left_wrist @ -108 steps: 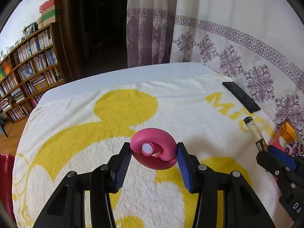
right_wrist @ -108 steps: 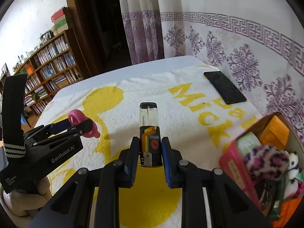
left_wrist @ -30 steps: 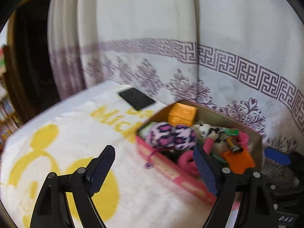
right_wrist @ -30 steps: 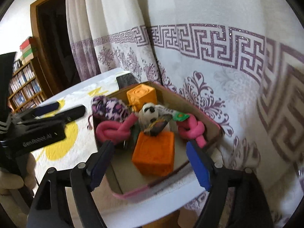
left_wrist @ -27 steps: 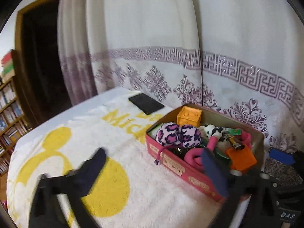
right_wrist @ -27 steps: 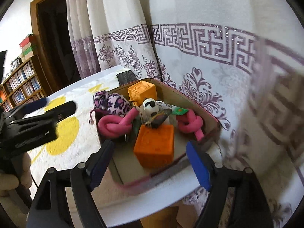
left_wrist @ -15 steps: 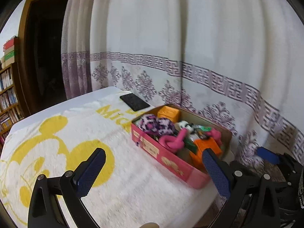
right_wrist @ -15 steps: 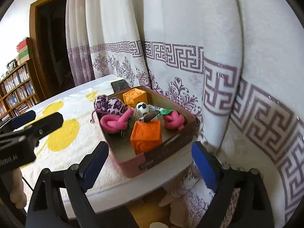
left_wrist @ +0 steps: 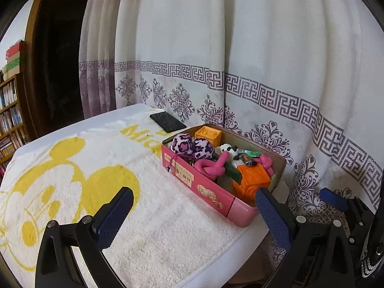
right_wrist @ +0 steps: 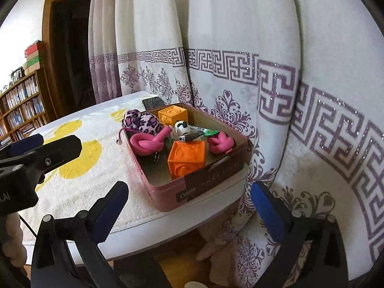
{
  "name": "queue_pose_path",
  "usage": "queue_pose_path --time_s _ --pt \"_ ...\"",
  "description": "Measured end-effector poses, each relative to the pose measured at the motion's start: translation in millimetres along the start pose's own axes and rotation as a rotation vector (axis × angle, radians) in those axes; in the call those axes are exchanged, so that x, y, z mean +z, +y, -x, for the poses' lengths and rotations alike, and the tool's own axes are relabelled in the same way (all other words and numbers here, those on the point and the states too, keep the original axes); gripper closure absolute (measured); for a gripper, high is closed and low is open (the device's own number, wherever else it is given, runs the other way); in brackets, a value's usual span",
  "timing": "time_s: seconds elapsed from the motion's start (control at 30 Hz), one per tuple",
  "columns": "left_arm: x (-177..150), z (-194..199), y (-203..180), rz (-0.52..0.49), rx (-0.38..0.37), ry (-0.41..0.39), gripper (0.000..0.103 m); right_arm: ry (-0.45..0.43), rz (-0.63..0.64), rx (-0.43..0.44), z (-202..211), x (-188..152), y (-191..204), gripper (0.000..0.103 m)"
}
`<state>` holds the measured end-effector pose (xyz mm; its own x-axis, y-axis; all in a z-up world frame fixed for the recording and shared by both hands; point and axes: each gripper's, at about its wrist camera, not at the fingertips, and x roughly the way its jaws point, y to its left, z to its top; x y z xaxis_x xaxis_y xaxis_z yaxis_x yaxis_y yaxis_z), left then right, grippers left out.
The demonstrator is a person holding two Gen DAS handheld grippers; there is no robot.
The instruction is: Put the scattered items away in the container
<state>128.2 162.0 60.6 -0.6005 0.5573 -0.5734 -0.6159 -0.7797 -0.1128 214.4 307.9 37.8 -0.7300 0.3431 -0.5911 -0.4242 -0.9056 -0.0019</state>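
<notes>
A pink box (left_wrist: 211, 192) stands at the table's right corner on a white and yellow towel (left_wrist: 96, 168). Inside lie an orange cube (right_wrist: 188, 157), a smaller yellow-orange cube (right_wrist: 172, 115), a leopard-print pouch (right_wrist: 144, 122), pink knotted pieces (right_wrist: 148, 144), a panda toy (right_wrist: 181, 127) and a lighter (right_wrist: 190, 136). My left gripper (left_wrist: 192, 193) is open and bare, in front of the box's long side. My right gripper (right_wrist: 189, 187) hangs off the table corner. Its jaws are opening with nothing between them.
A black phone (left_wrist: 168, 122) lies on the towel behind the box. A patterned curtain (left_wrist: 240, 72) hangs close behind the table. At the far left are a bookshelf (right_wrist: 21, 105) and a dark doorway. The box sits near the table edge (right_wrist: 192, 213).
Both grippers have drawn back from the box, and their jaws stand wider. The pink ring and the lighter they held earlier are out of their jaws.
</notes>
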Motion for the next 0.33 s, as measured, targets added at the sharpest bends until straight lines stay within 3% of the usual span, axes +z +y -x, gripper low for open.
queue_pose_path --time_s 0.2,0.33 --pt "0.9 -4.0 -8.0 -0.007 -0.032 0.001 0.0 0.021 -0.025 0.019 -7.1 -4.4 -6.3 0.001" --pt "0.4 -5.2 -8.6 -0.026 -0.005 -0.002 0.0 0.028 -0.023 0.032 -10.3 -5.7 -5.1 0.001"
